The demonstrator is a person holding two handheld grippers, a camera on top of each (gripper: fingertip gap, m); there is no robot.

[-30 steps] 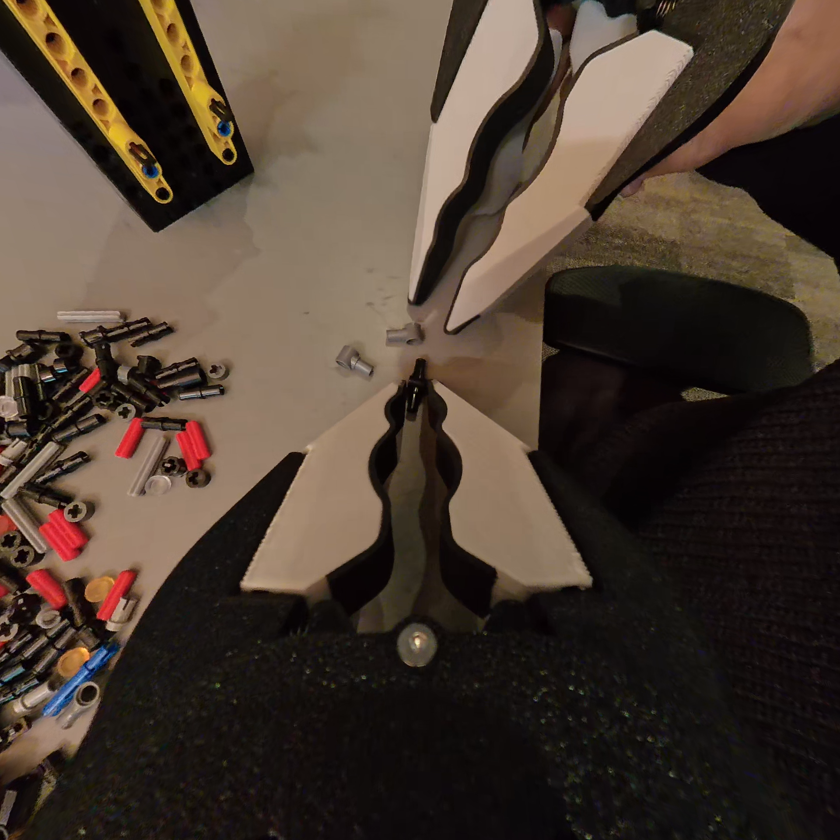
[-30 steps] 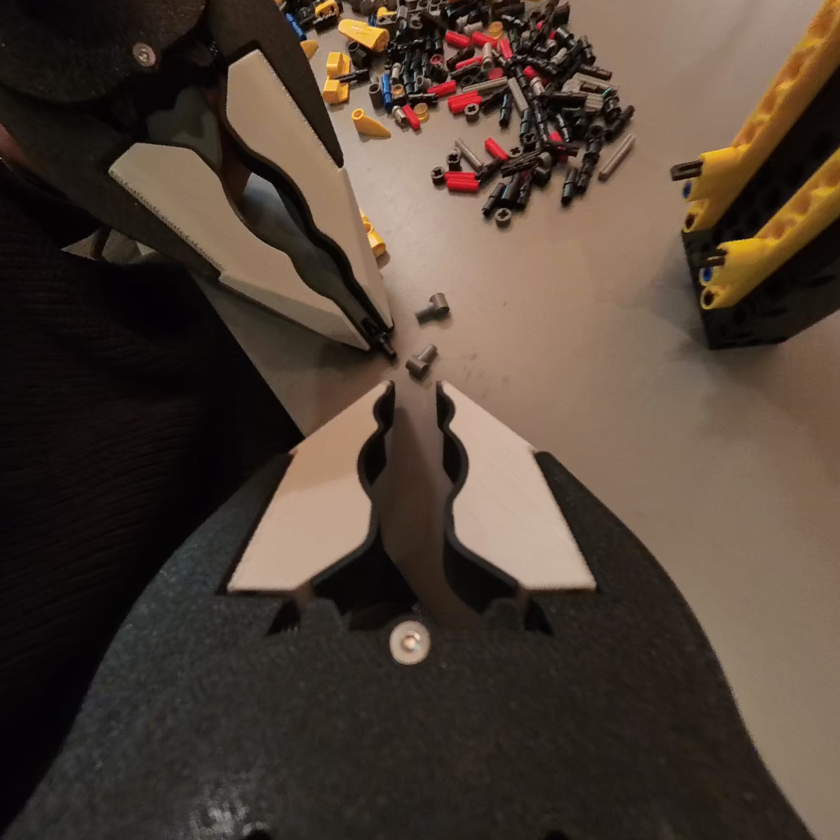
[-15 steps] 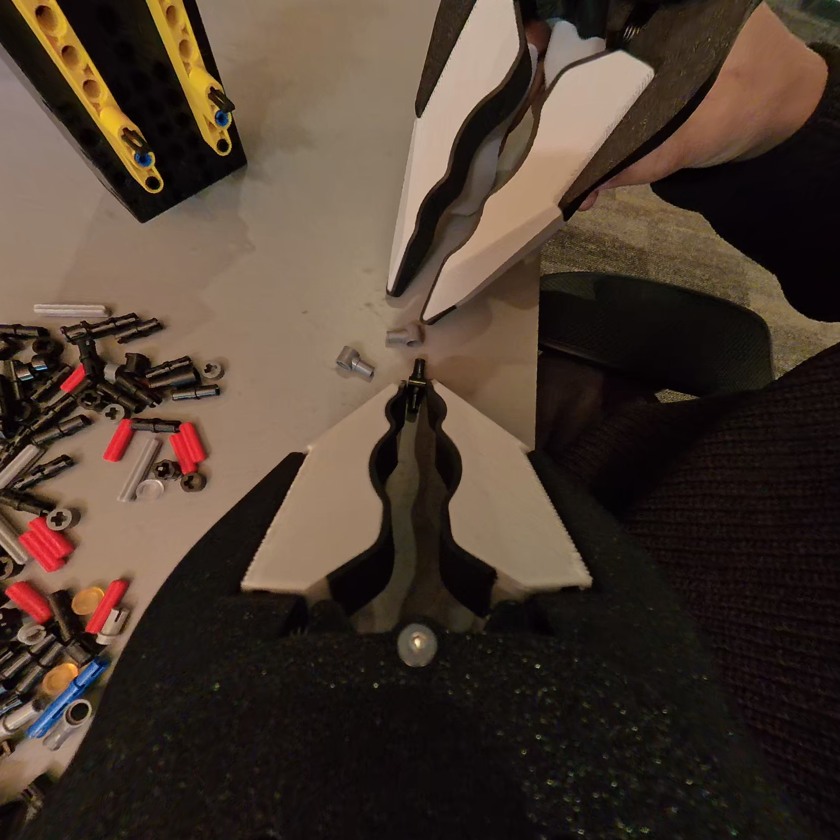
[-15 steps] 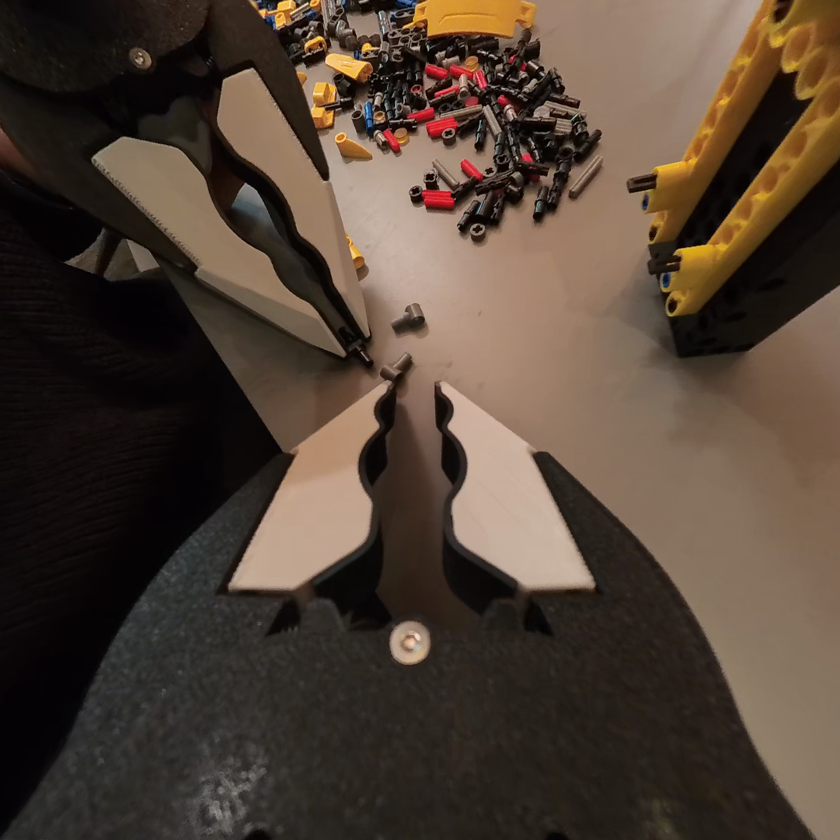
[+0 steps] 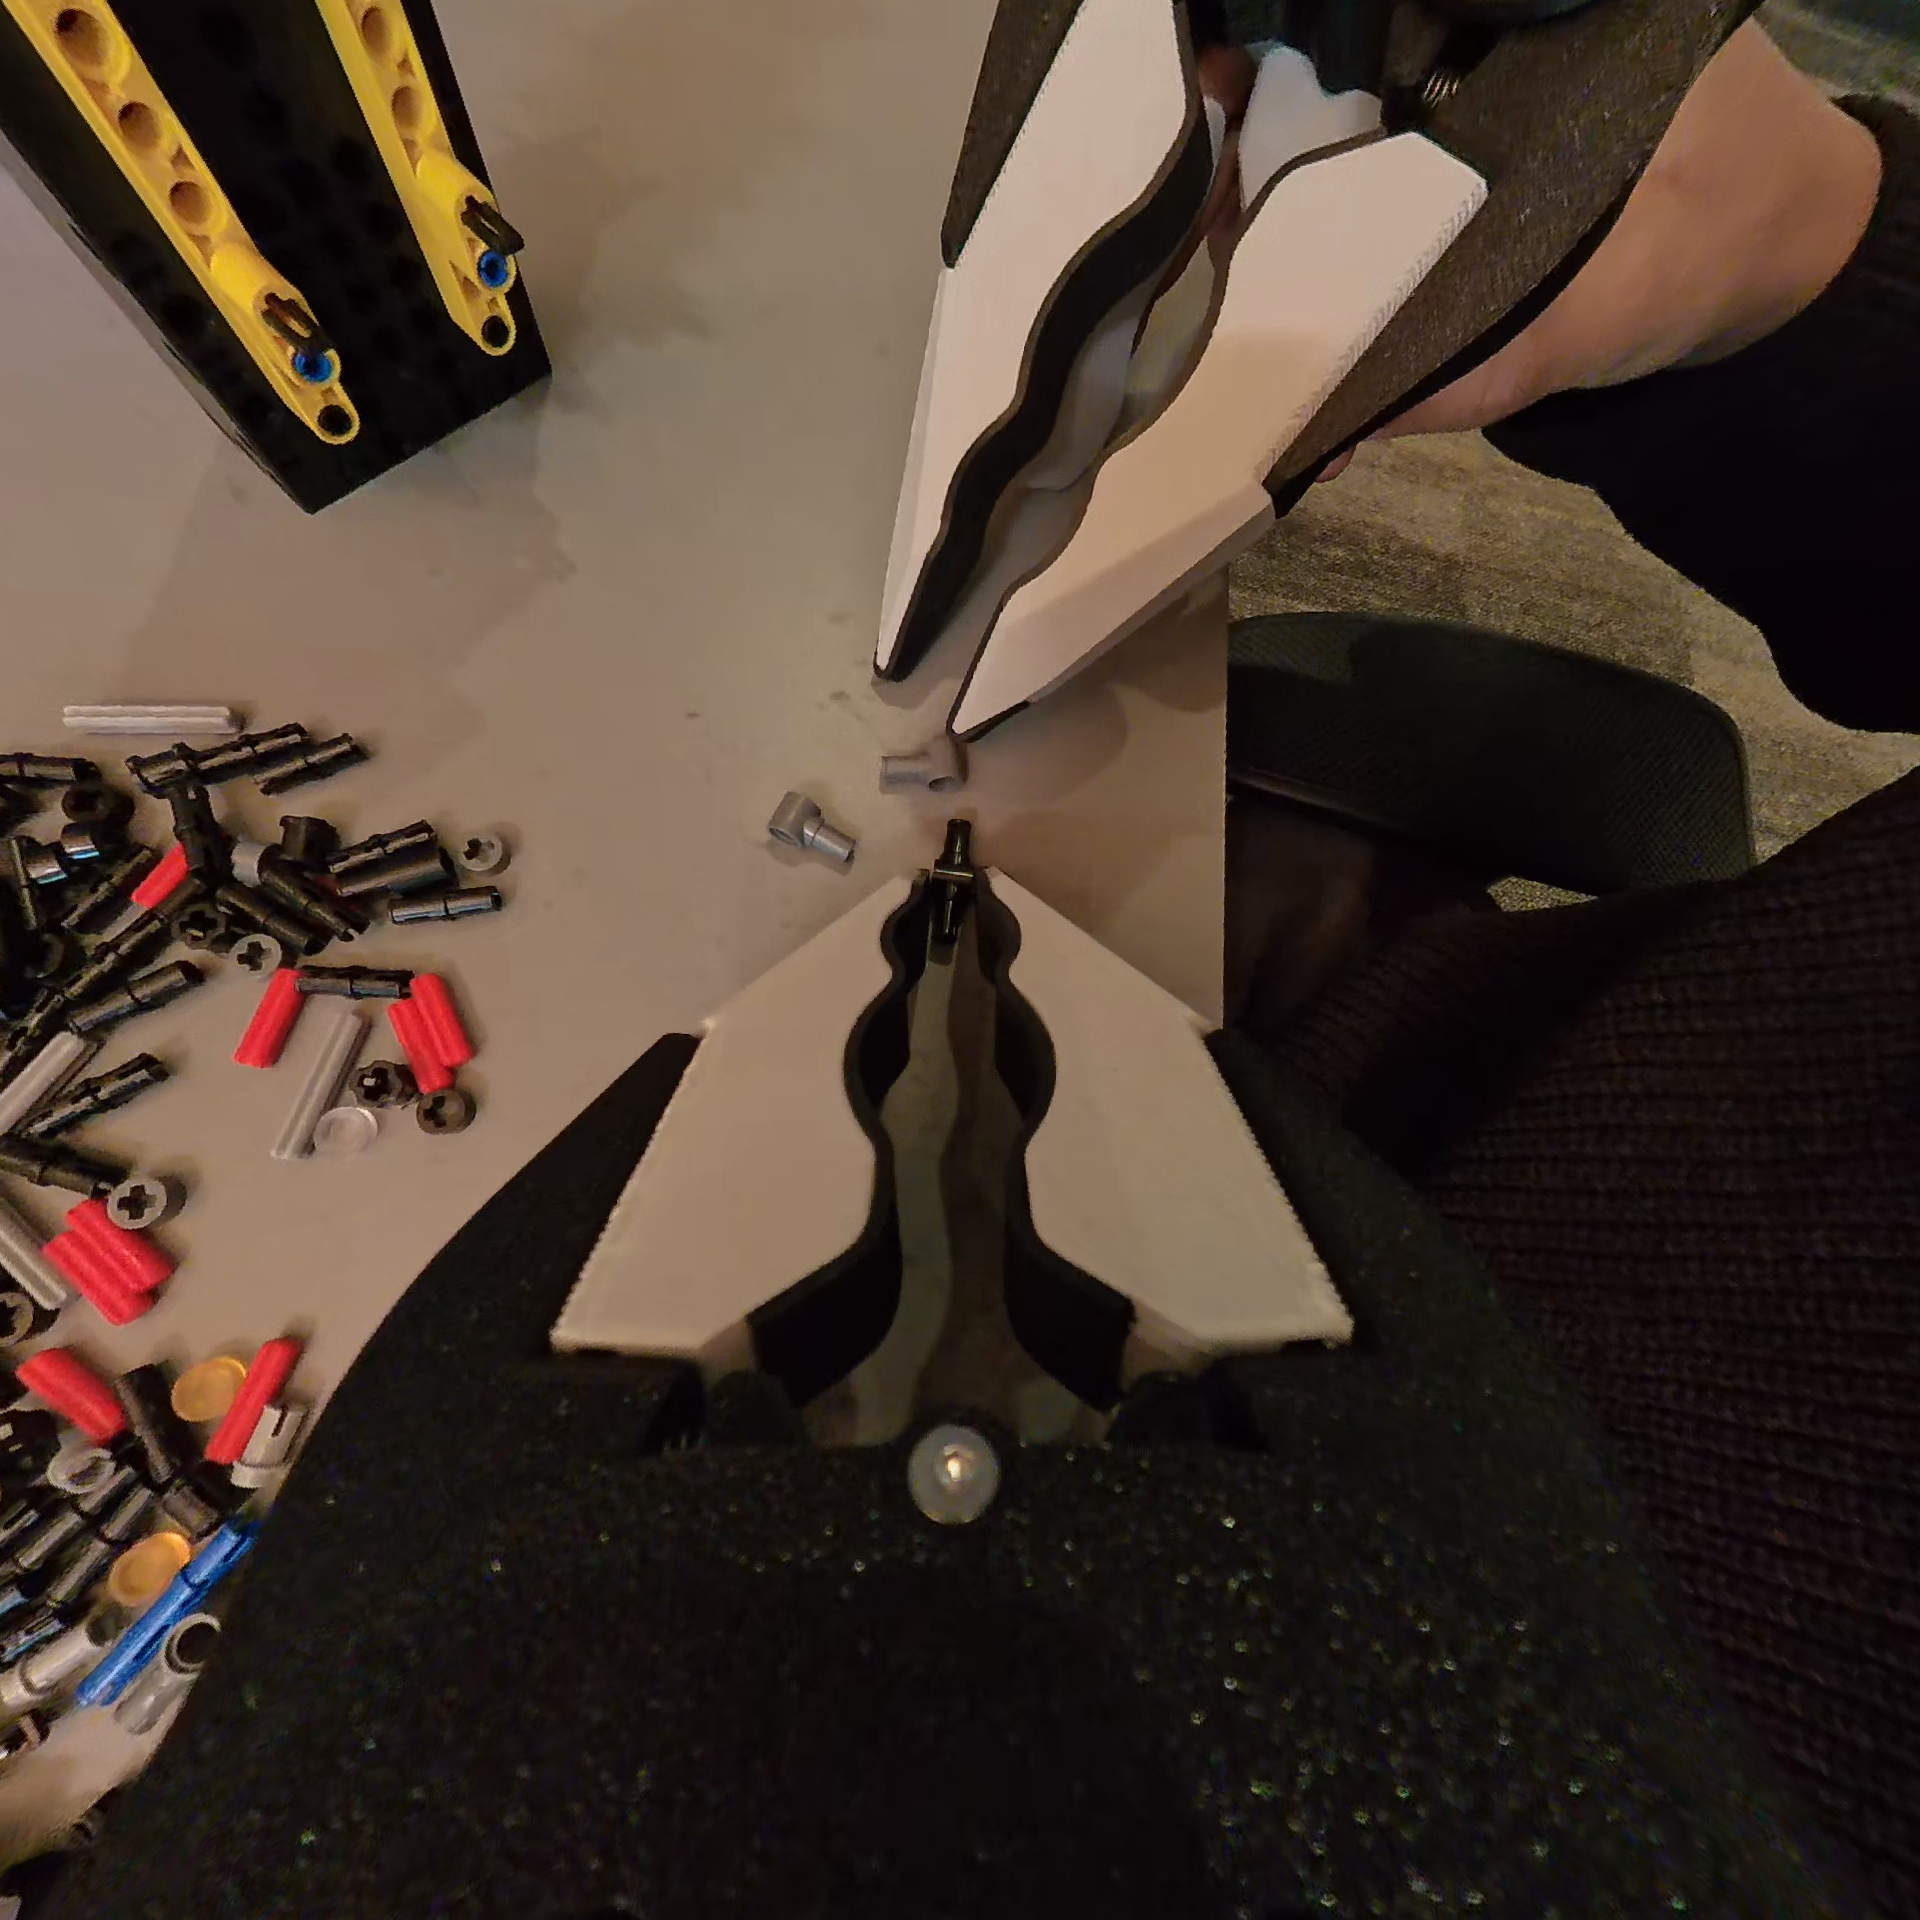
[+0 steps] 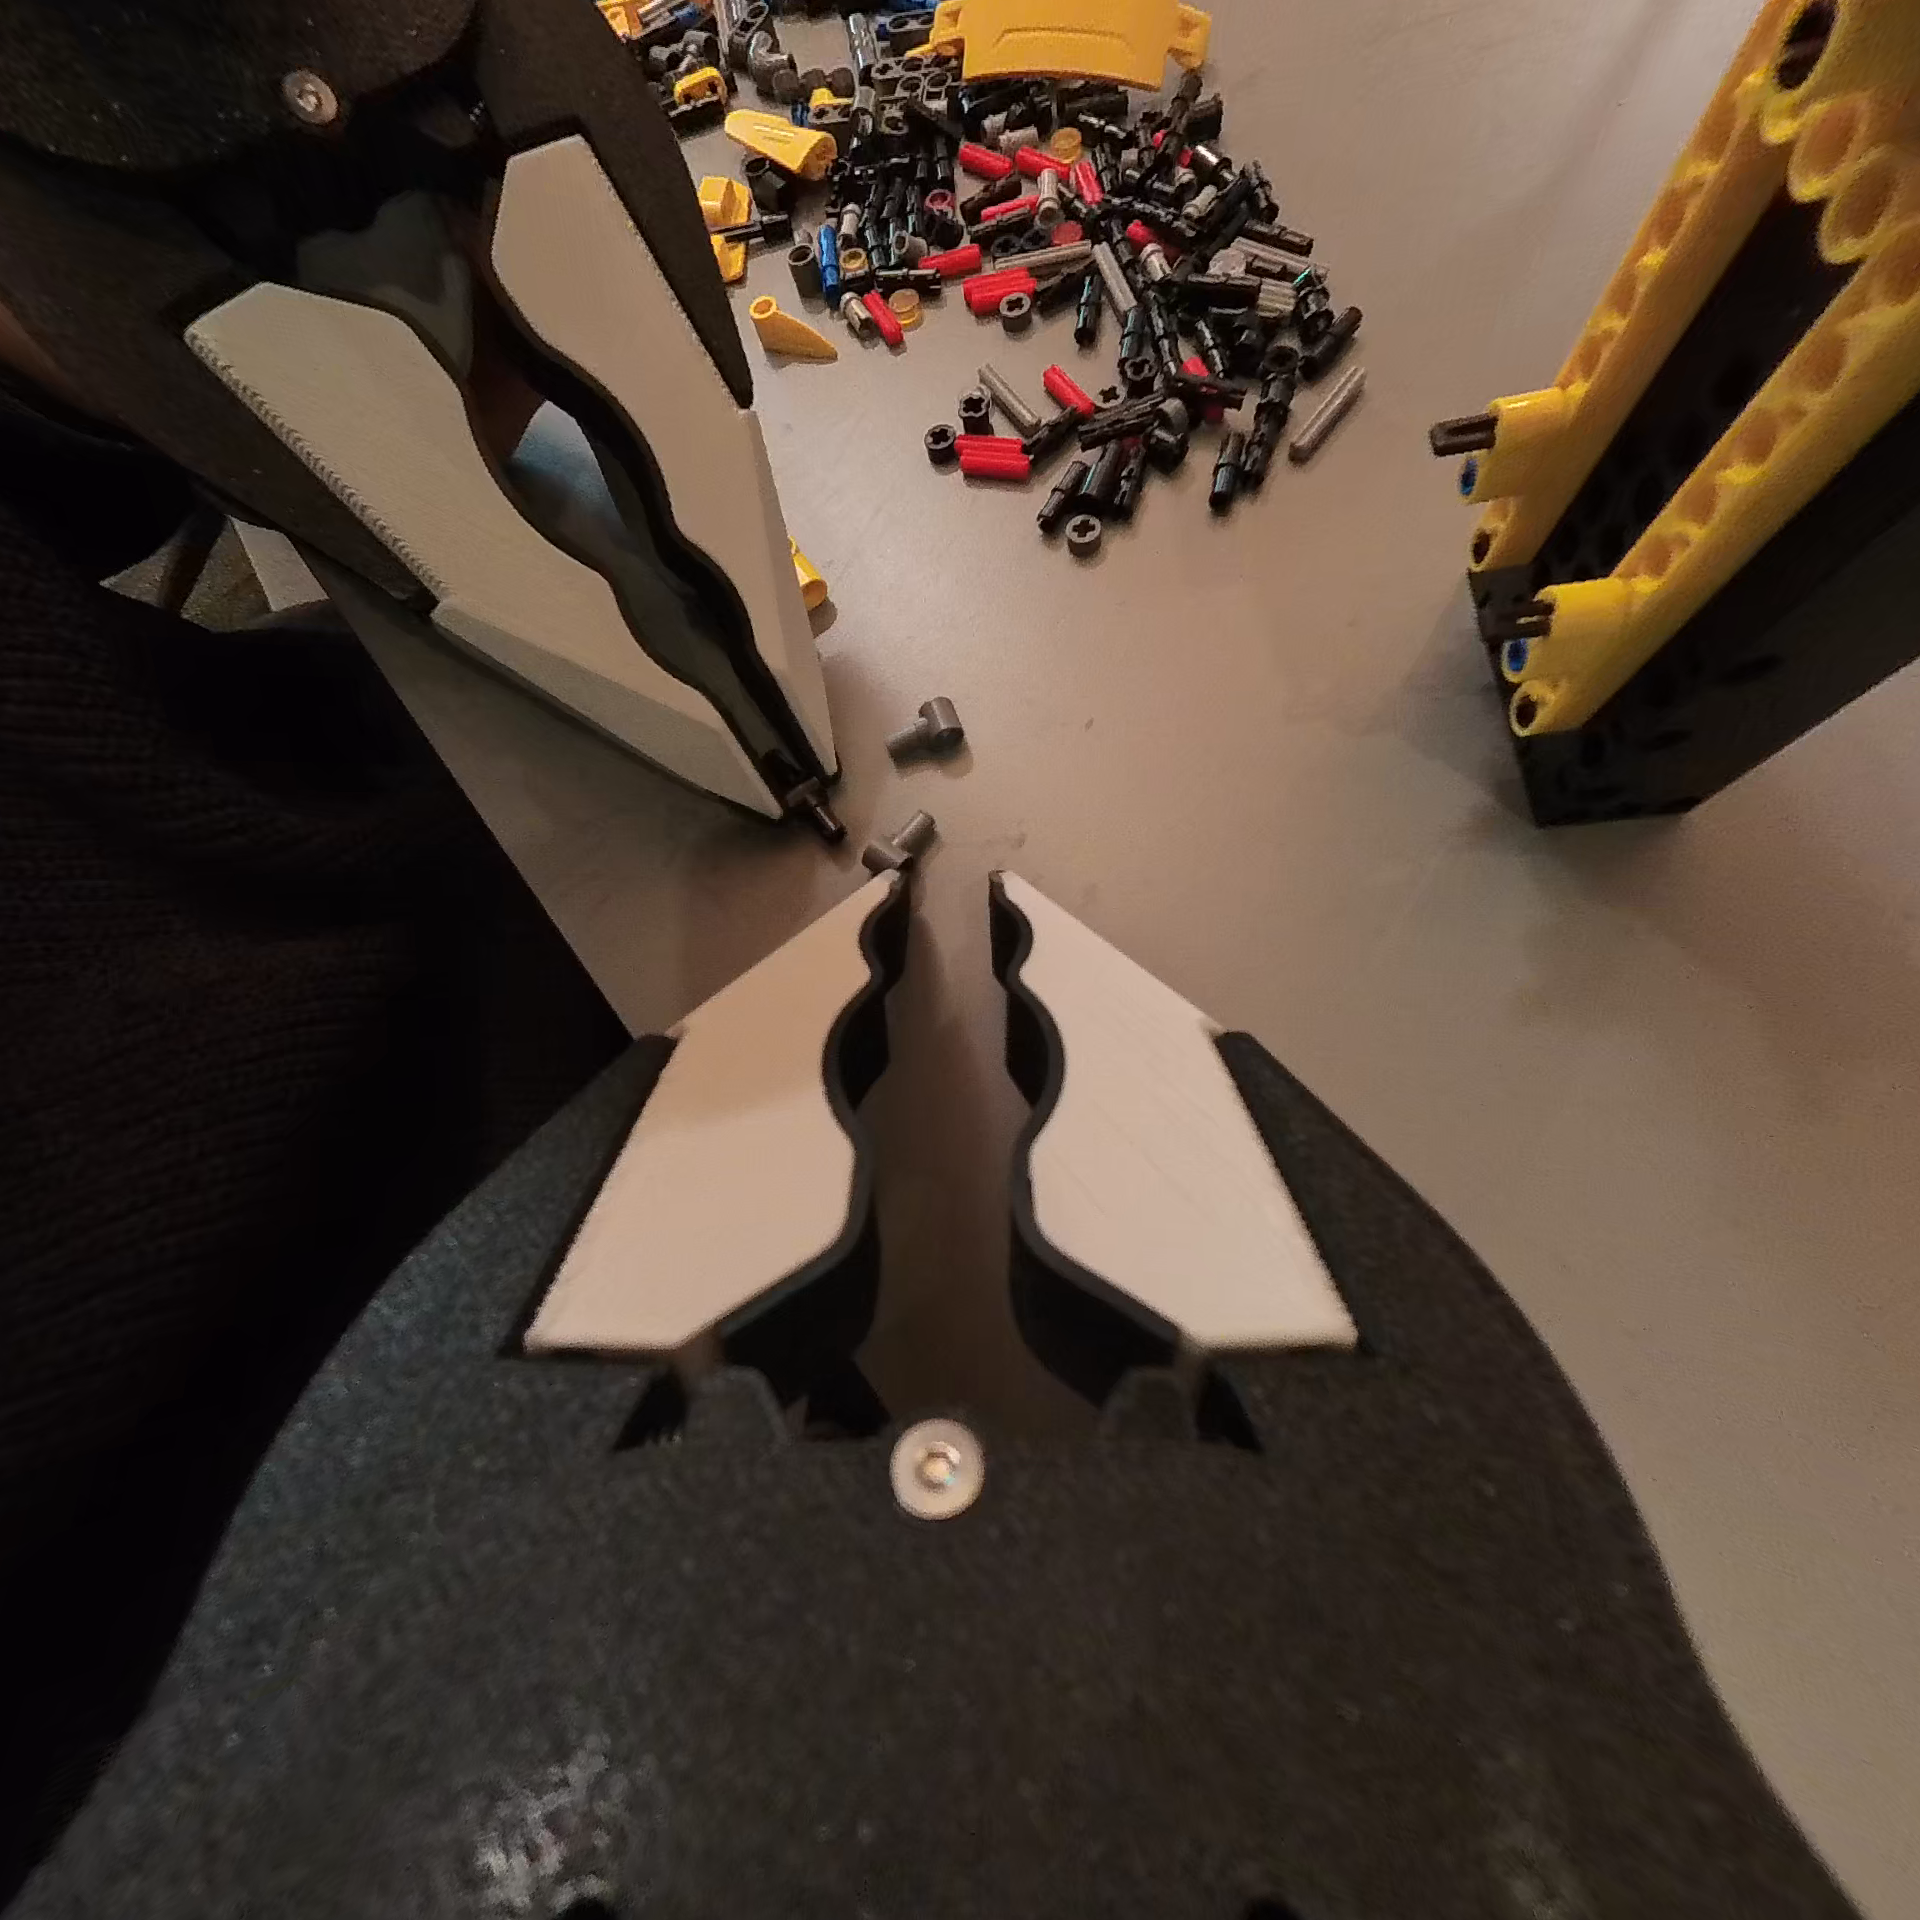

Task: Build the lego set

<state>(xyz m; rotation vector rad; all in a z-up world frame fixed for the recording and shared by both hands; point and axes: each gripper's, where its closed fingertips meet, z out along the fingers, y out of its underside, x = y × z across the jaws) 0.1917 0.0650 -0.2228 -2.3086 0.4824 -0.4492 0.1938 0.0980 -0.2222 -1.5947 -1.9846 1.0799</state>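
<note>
My left gripper [image 5: 951, 883] is shut on a small black pin [image 5: 952, 862] that sticks out past its tips. It hovers just above the grey table near the front edge. Two small grey connector pieces lie just ahead: one [image 5: 920, 771] close to the pin, one [image 5: 810, 831] to its left. My right gripper [image 6: 945, 883] is open and empty, tips low over the table. The nearer grey connector [image 6: 899, 844] lies at its left fingertip, the other [image 6: 928, 730] farther on. The left gripper [image 6: 805, 790] with the pin [image 6: 818, 812] shows in the right wrist view, and the right gripper [image 5: 930, 698] in the left wrist view.
A black block with yellow holed beams [image 5: 260, 260] stands on the table; it shows at the right in the right wrist view [image 6: 1662, 520]. A pile of black, red, grey and yellow small parts [image 5: 156, 987] spreads at the left [image 6: 1091, 260]. A black chair [image 5: 1486, 748] sits past the table edge. My hands' fingertips stand some 4 cm from each other.
The right gripper has shifted, so the nearer grey connector now lies at its left fingertip instead of ahead of the gap. The left gripper still holds the pin, almost in place.
</note>
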